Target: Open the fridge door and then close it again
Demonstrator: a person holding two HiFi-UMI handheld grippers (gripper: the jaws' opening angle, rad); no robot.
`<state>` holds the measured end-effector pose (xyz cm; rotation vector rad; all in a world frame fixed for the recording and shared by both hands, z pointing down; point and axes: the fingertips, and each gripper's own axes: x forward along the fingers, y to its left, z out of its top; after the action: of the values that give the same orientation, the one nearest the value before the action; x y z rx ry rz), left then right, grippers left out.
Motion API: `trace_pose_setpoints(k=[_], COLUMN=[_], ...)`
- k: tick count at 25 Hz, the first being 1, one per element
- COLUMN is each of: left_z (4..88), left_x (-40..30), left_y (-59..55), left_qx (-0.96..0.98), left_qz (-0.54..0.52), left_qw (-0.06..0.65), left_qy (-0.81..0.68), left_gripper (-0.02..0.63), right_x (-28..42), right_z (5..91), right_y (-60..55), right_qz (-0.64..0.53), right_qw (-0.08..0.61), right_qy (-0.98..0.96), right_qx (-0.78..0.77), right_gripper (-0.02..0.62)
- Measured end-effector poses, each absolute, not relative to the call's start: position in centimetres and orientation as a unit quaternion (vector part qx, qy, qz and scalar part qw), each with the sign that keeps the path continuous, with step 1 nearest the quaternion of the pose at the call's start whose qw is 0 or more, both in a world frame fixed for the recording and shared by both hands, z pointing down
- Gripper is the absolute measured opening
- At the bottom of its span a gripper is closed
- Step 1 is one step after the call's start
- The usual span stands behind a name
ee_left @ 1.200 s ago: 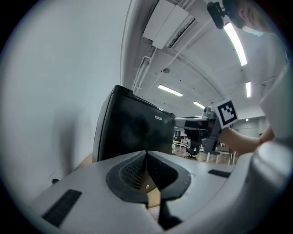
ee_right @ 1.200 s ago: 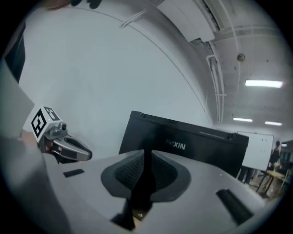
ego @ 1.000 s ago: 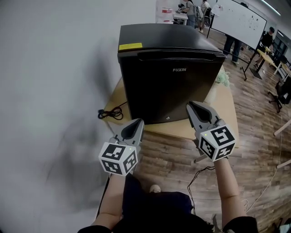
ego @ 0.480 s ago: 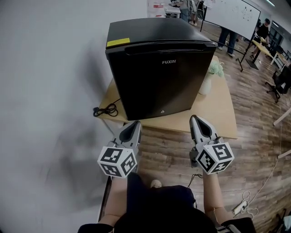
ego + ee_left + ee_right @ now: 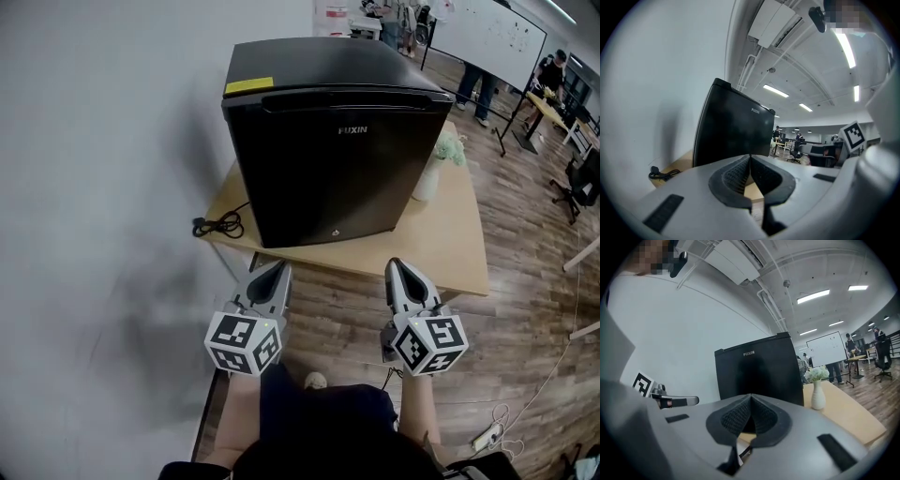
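The black mini fridge (image 5: 347,169) stands on a low wooden table (image 5: 450,248) with its door shut flat against the body. It also fills the middle of the left gripper view (image 5: 731,131) and the right gripper view (image 5: 759,376). My left gripper (image 5: 277,270) hangs in front of the table's near edge, well short of the door, shut and empty (image 5: 750,157). My right gripper (image 5: 397,267) is level with it to the right, also shut on nothing (image 5: 750,397). Neither touches the fridge.
A white vase of flowers (image 5: 429,178) stands on the table just right of the fridge. A coiled black power cable (image 5: 217,225) lies at the table's left corner by the white wall. People, desks and a whiteboard (image 5: 487,37) are far back right.
Both grippers have dropped and drawn back from the fridge front toward my body. The right one moved farther, rolled more upright, and its jaws came together.
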<state>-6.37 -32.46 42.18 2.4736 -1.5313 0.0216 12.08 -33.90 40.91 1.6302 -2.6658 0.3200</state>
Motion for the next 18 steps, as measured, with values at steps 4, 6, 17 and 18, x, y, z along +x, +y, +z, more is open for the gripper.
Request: trace_pose_setpoints(k=[4,6,17,18], left_z=[42.1,42.2,42.3,42.3], left_x=[-6.4,-6.5,-6.9,-6.9], left_y=[-32.3,-32.2,-32.2,-32.2], left_qx=[0.843,0.843,0.844,0.845], left_qz=[0.009,0.011,0.008,0.008], left_qw=[0.115,0.115,0.12,0.12], left_qy=[-0.525,-0.526,-0.522,-0.522], left_gripper=[0.008,0.008,0.008,0.008], right_x=[11.2,10.7,9.5,9.4], right_z=[41.0,41.1,41.2,41.2], right_y=[-33.6,-33.4,-33.3,-33.3], right_qz=[0.108,0.114,0.118,0.117], right_qw=[0.001,-0.003,-0.001,0.0], right_qy=[-0.856,-0.858,-0.862,-0.862], right_qx=[0.506,0.5,0.494,0.493], right_gripper=[-0.011,-0.011,-0.011,-0.011])
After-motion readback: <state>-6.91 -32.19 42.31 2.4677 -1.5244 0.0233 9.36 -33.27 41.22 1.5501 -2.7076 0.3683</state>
